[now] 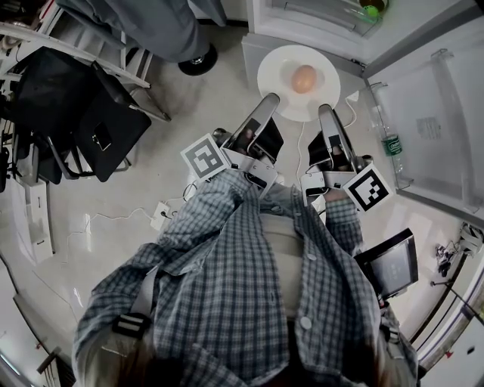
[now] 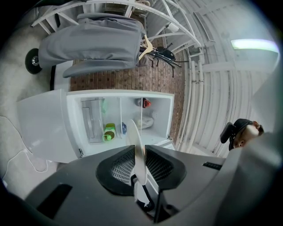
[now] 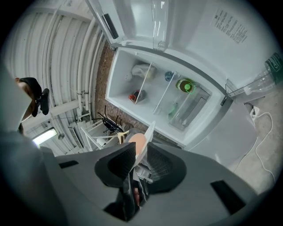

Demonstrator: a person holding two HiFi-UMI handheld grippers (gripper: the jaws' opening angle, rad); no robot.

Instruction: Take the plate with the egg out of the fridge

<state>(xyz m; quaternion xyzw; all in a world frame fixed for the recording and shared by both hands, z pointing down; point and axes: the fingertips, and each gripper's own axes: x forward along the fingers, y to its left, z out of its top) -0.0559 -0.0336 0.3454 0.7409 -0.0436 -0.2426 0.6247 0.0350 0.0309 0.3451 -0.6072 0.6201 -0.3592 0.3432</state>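
Note:
A white plate with a brown egg on it hangs level above the floor, in front of the open fridge. My left gripper is shut on the plate's near left rim. My right gripper is shut on its near right rim. In the left gripper view the plate stands edge-on between the jaws of the left gripper. The right gripper view shows the plate's rim and the egg between the jaws of the right gripper.
The fridge door stands open at the right with a bottle in its shelf. A green bottle and other items sit on the fridge shelves. Black chairs stand at the left, a person's grey leg and shoe ahead, a white cable on the floor.

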